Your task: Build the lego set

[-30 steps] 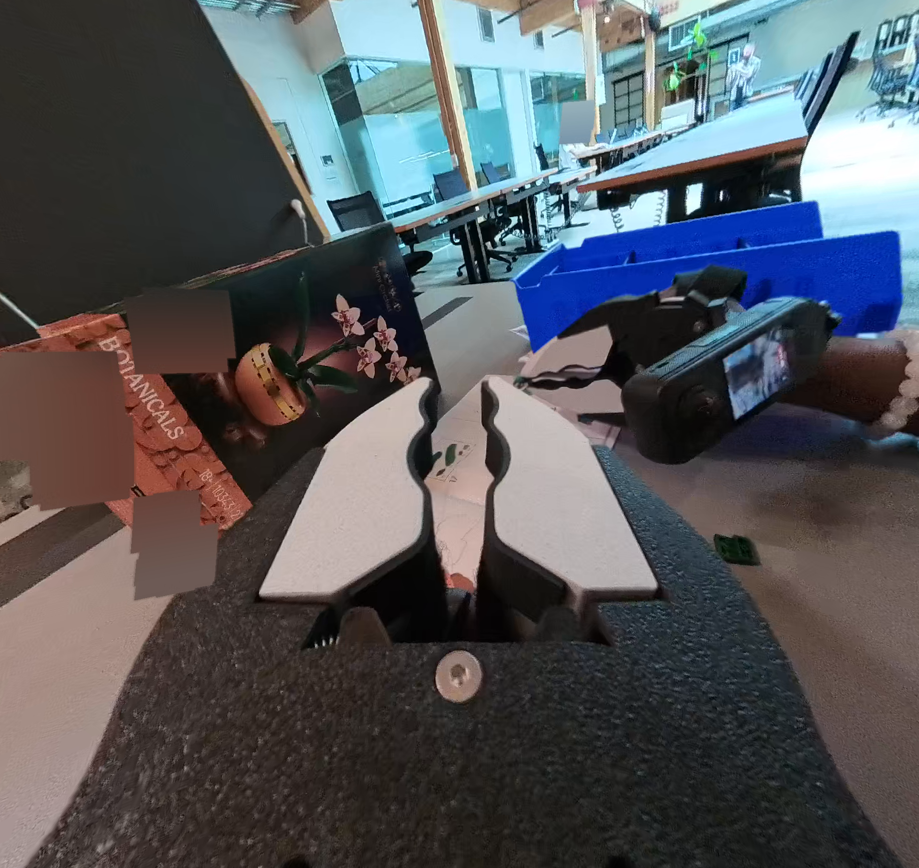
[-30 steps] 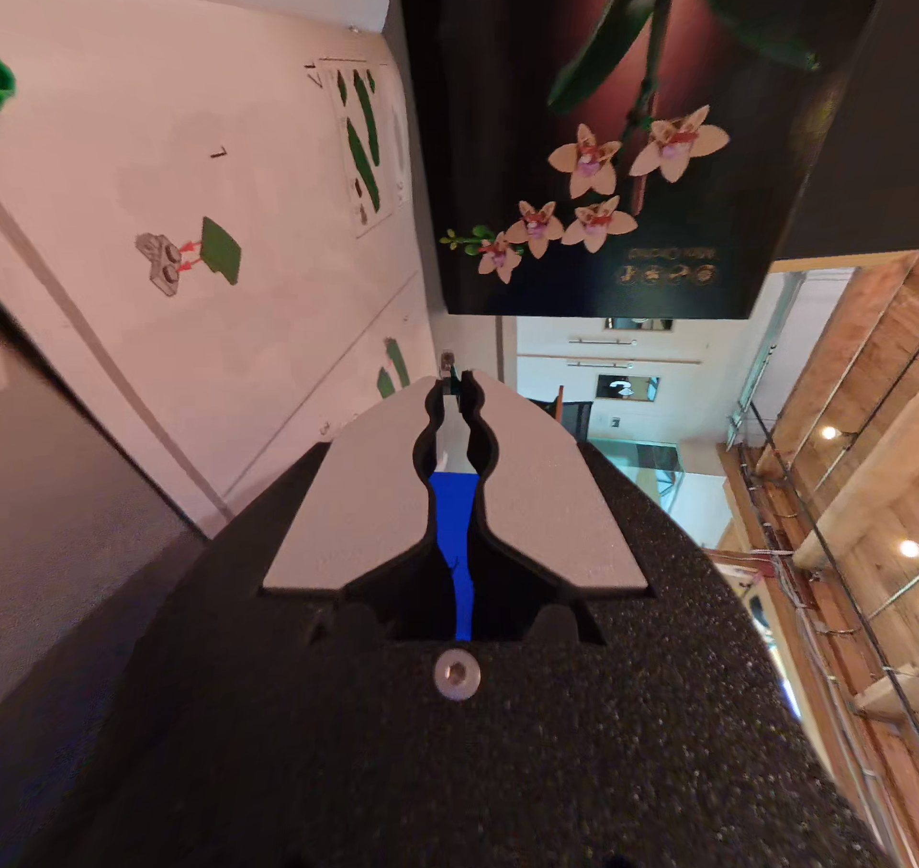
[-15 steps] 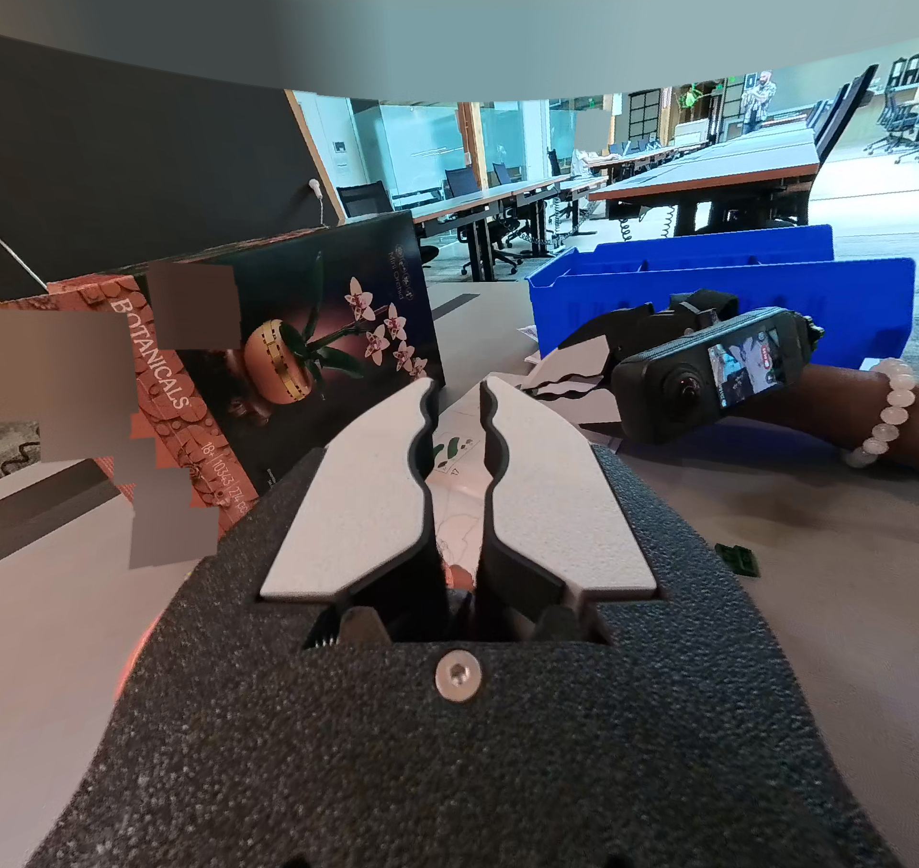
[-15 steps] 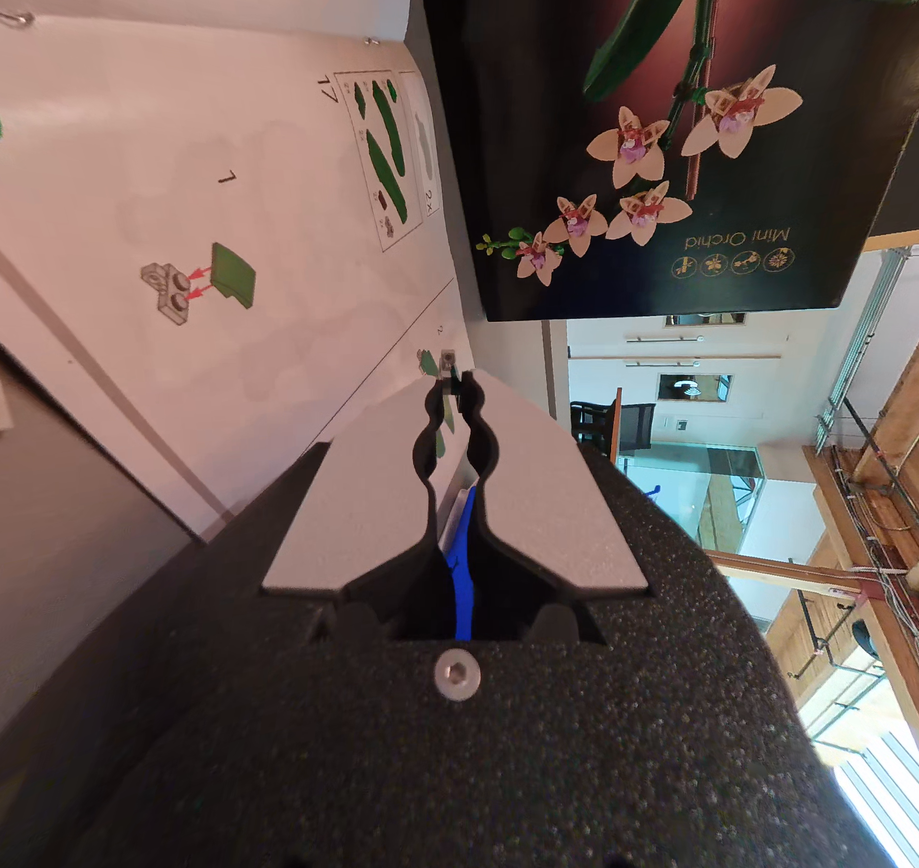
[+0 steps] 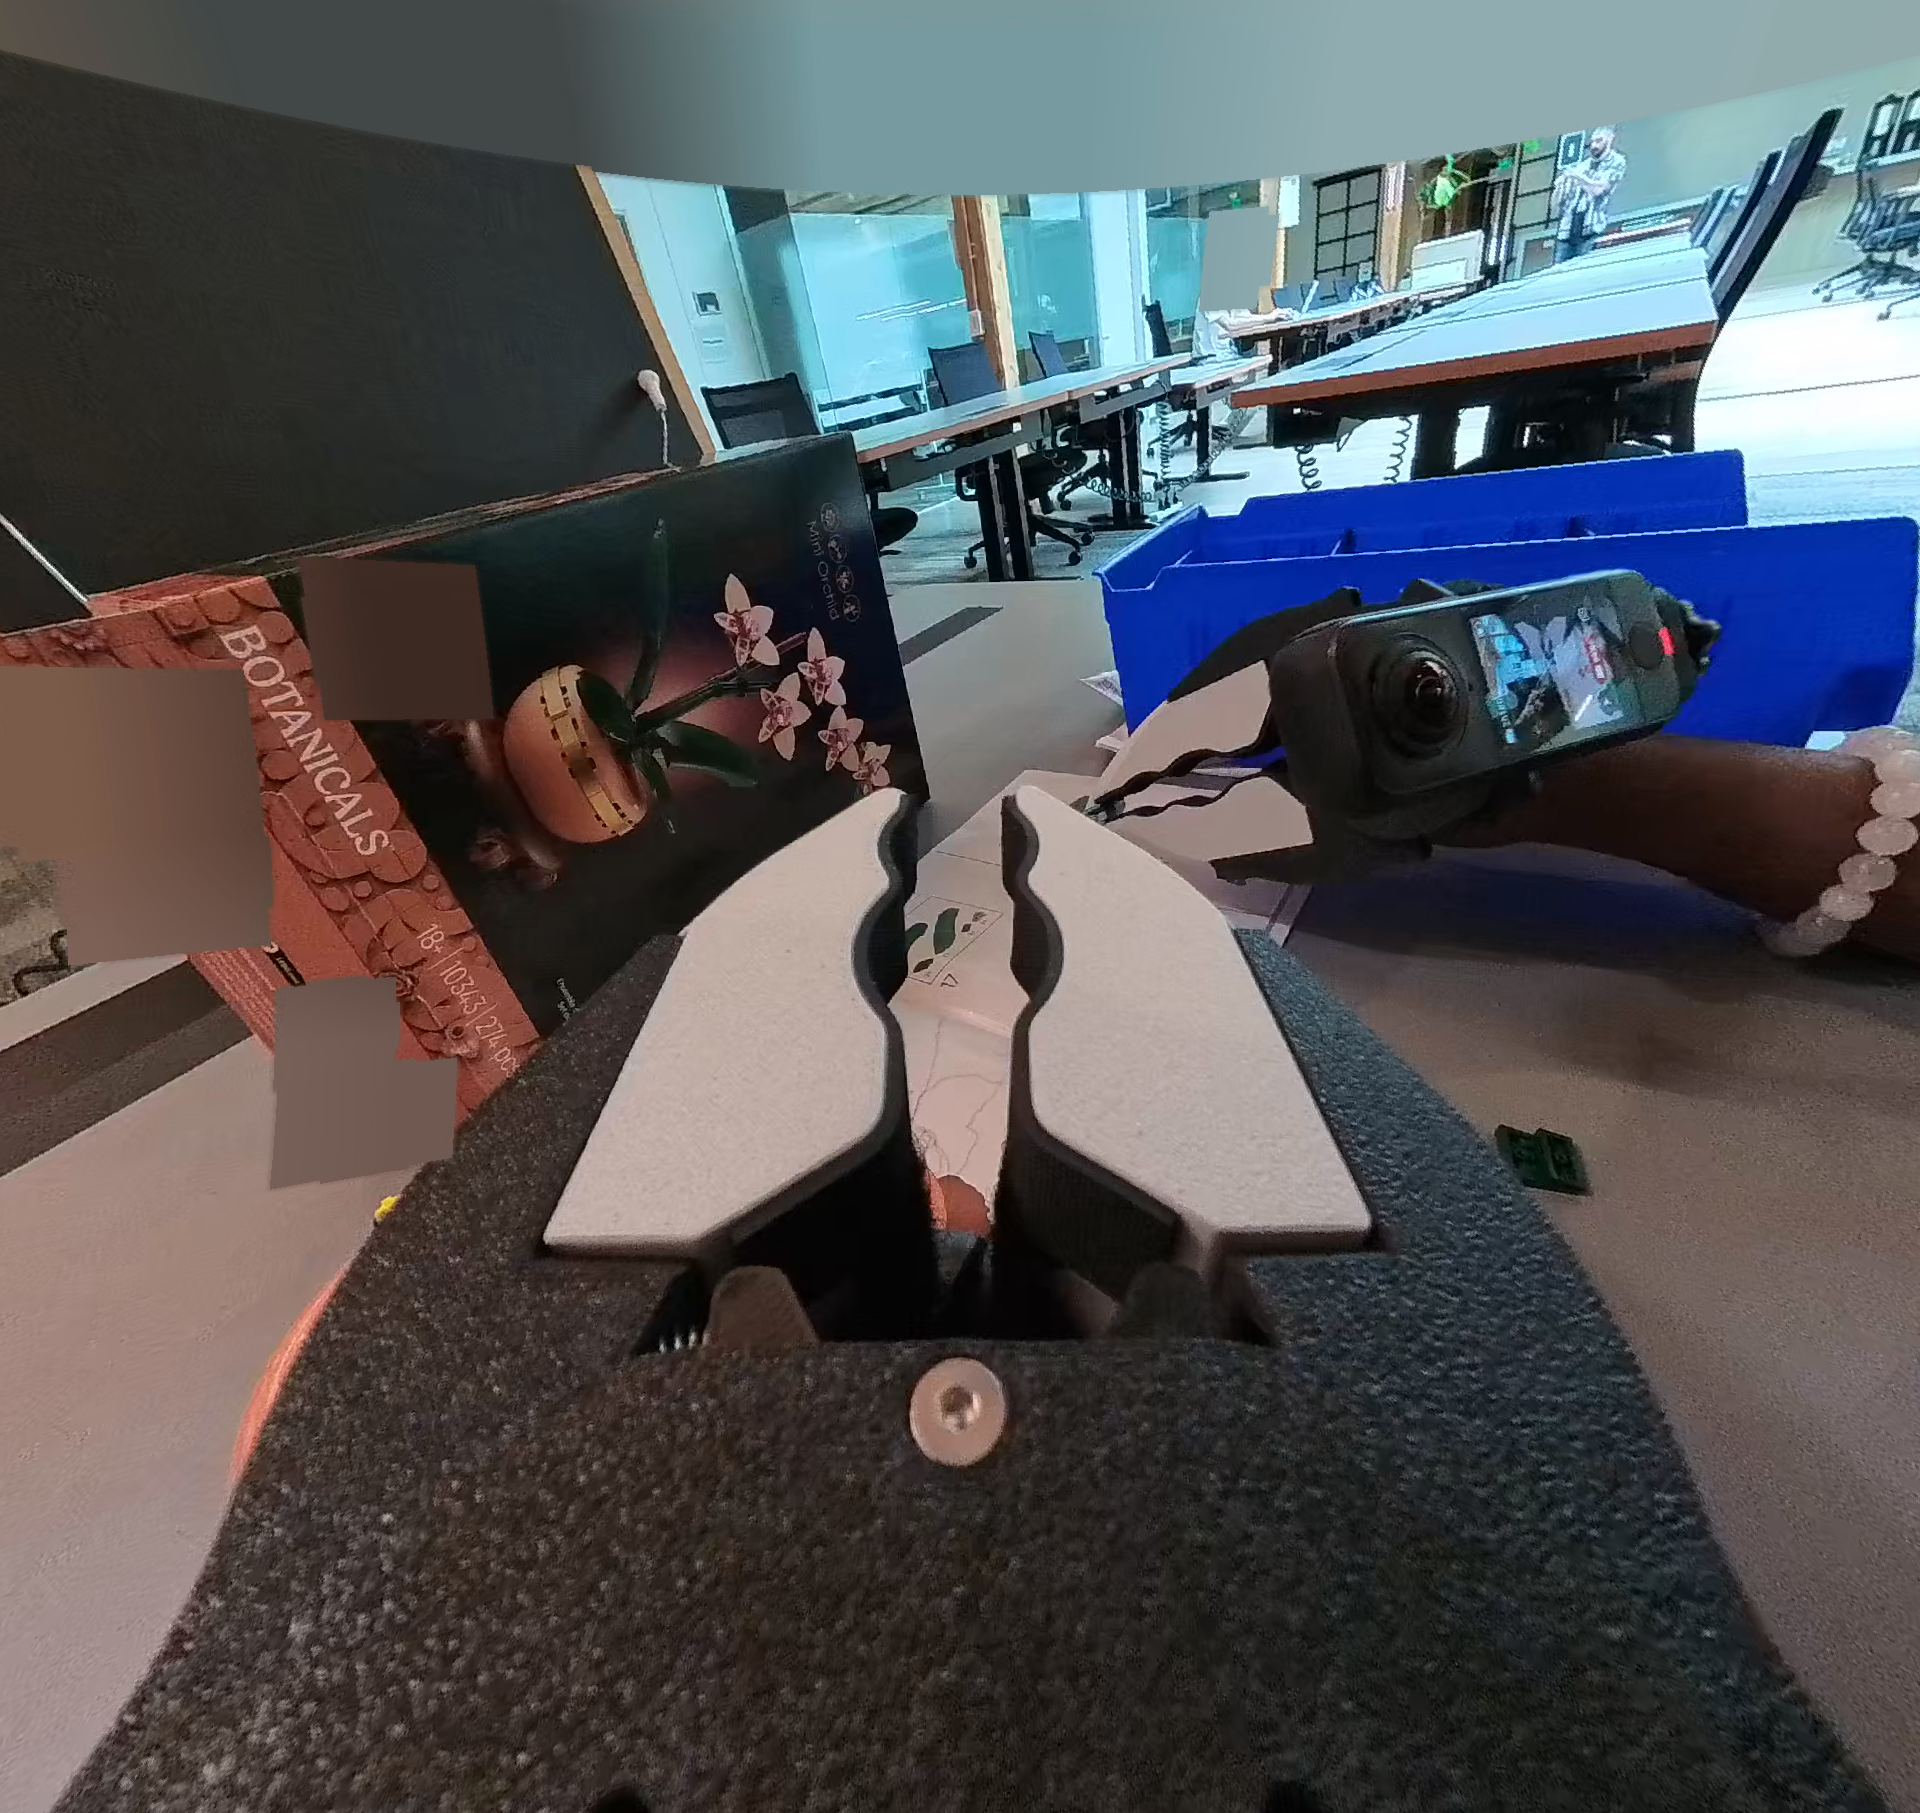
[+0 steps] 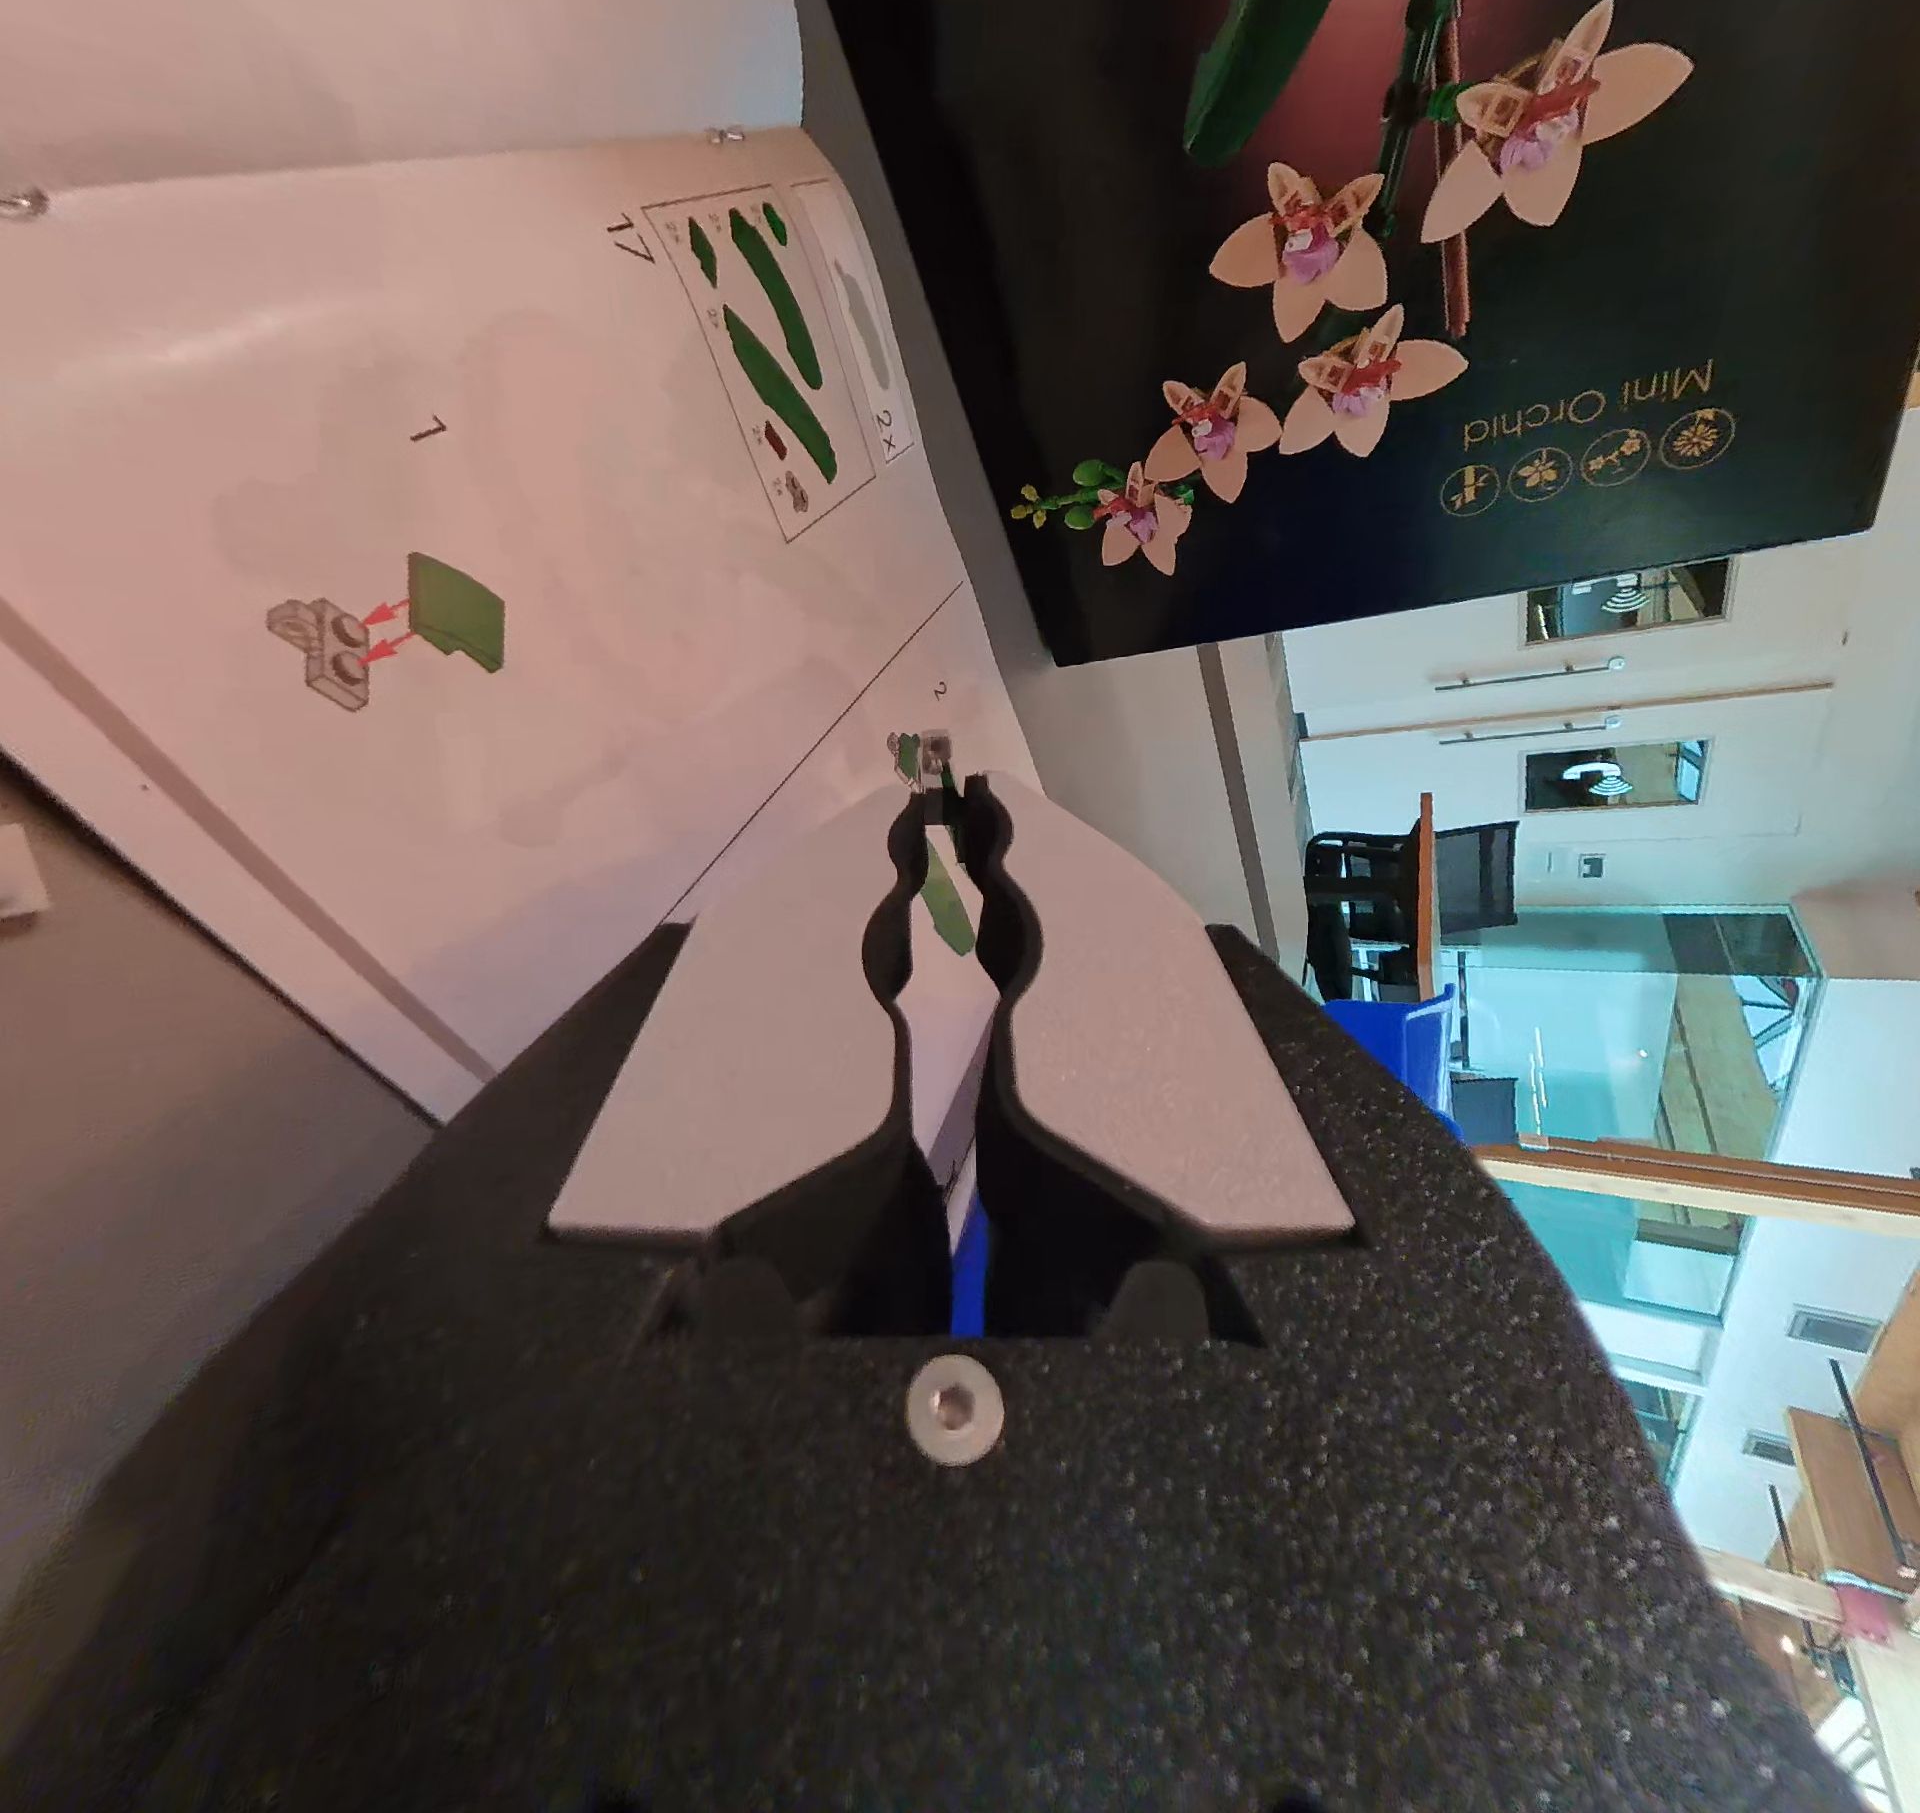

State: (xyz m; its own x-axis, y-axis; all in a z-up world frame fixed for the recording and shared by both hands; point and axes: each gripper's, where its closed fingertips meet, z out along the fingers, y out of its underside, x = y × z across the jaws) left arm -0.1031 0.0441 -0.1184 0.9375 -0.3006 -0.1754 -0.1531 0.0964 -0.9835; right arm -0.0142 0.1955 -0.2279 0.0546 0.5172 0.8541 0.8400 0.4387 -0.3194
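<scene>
- Your right gripper (image 6: 948, 795) is pinched on a small grey-and-green piece (image 6: 938, 761) at its tips, held over the open manual (image 6: 436, 516), rolled sideways.
- Left gripper (image 5: 954, 807): narrow gap, nothing in it; it sits low over the manual w/ the box (image 5: 582, 724) just to its left.
- Step looks like the leaf sub-build.
- Next, prob.: fetch the loose green piece (image 5: 1545, 1158) on the table (image 5: 1662, 1036), near the left gripper; blue bin (image 5: 1558, 610) sits behind.
</scene>
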